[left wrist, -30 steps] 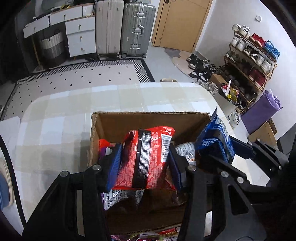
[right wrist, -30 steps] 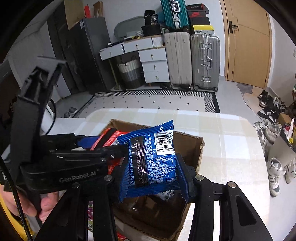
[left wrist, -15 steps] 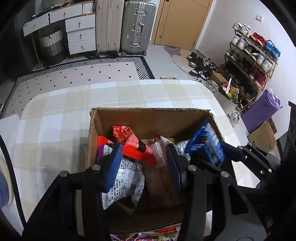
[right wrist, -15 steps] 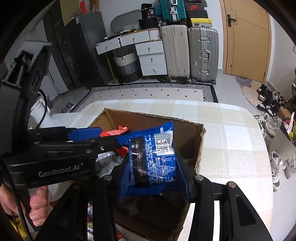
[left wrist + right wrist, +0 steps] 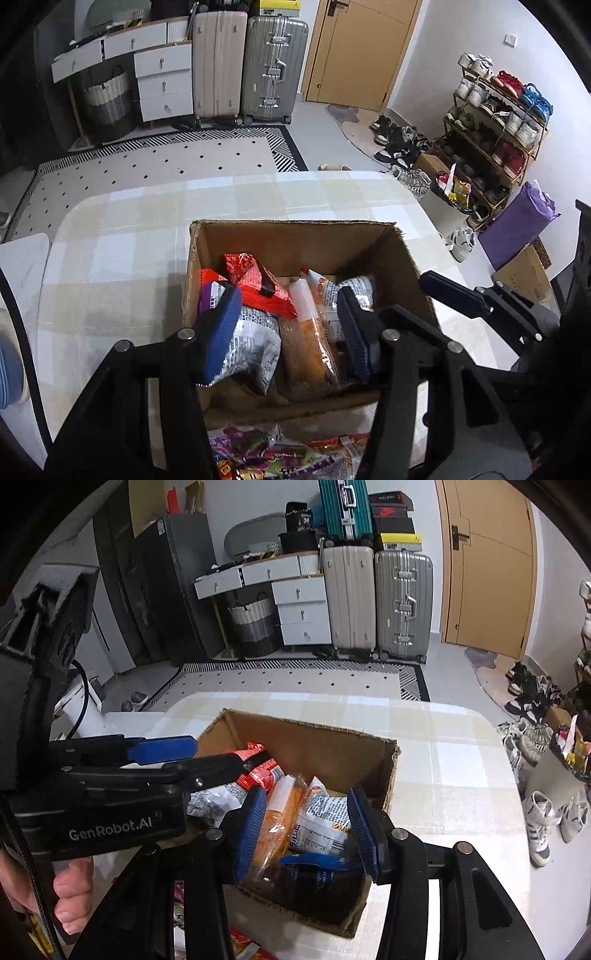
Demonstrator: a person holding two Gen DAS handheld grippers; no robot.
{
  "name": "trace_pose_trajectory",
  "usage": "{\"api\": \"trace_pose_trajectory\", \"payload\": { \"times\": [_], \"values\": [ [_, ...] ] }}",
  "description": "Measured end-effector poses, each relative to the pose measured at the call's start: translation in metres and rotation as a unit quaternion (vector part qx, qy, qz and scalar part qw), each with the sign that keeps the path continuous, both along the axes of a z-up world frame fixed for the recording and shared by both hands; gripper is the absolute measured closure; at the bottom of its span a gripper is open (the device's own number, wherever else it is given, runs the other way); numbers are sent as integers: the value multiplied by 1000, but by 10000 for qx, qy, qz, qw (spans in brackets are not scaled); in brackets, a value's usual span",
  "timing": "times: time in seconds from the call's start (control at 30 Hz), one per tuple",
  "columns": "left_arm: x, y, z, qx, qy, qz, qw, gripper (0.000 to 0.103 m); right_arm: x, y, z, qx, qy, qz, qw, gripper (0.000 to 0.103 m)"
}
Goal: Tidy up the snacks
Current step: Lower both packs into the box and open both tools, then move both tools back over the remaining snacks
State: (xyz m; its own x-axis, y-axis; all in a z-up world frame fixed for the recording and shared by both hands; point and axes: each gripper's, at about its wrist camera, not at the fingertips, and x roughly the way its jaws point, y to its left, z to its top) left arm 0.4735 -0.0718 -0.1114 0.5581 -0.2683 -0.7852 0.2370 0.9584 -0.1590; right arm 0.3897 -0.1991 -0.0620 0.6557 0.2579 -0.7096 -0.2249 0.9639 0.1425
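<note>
An open cardboard box stands on the checked table and holds several snack packets. A red packet lies at its back left, an orange one in the middle. The blue packet lies in the box's near corner, just below my right gripper, which is open and empty above it. My left gripper is open and empty over the box. The right gripper's finger shows at the box's right side.
More snack packets lie on the table in front of the box. The table's far half lies beyond the box. Suitcases, drawers and a shoe rack stand around the room past the table edge.
My left gripper opened and dropped the red packet into the box. My right gripper then opened and the blue packet fell into the box's near corner.
</note>
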Motion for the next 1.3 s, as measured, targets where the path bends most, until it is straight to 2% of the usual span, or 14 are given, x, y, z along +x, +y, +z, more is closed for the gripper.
{"api": "trace_pose_trajectory", "payload": {
  "times": [0.37, 0.6, 0.67, 0.73, 0.87, 0.97, 1.1, 1.17, 1.23, 1.3],
  "values": [
    [-60, 8, 52, -105, -411, -37, 9991, 49, -38, 2, 42, -12, -337, 65, 9994, 56],
    [-122, 13, 100, -121, -844, -24, 9964, 48, -87, 4, 74, -36, -631, 156, 9979, 56],
    [-143, 18, 112, -174, -955, 2, 9953, 45, -103, 4, 81, -27, -709, 174, 9973, 56],
    [-168, 22, 123, -279, -1062, -4, 9940, 36, -125, 5, 89, 11, -821, 198, 9964, 54],
    [-217, 29, 141, -374, -1267, 35, 9912, 33, -170, 5, 101, 142, -1021, 224, 9944, 53],
    [-253, 34, 150, -414, -1418, 88, 9890, 25, -202, 5, 108, 303, -1119, 240, 9930, 51],
    [-303, 42, 154, -514, -1564, 97, 9863, 24, -238, 12, 113, 351, -1236, 268, 9913, 51],
    [-322, 47, 154, -570, -1593, 137, 9855, 23, -253, 16, 114, 434, -1280, 269, 9905, 49],
    [-345, 54, 154, -562, -1642, 252, 9845, 20, -269, 18, 112, 554, -1302, 266, 9896, 36],
    [-359, 63, 151, -543, -1670, 341, 9839, 20, -284, 21, 108, 658, -1319, 287, 9887, 33]
  ]
}}
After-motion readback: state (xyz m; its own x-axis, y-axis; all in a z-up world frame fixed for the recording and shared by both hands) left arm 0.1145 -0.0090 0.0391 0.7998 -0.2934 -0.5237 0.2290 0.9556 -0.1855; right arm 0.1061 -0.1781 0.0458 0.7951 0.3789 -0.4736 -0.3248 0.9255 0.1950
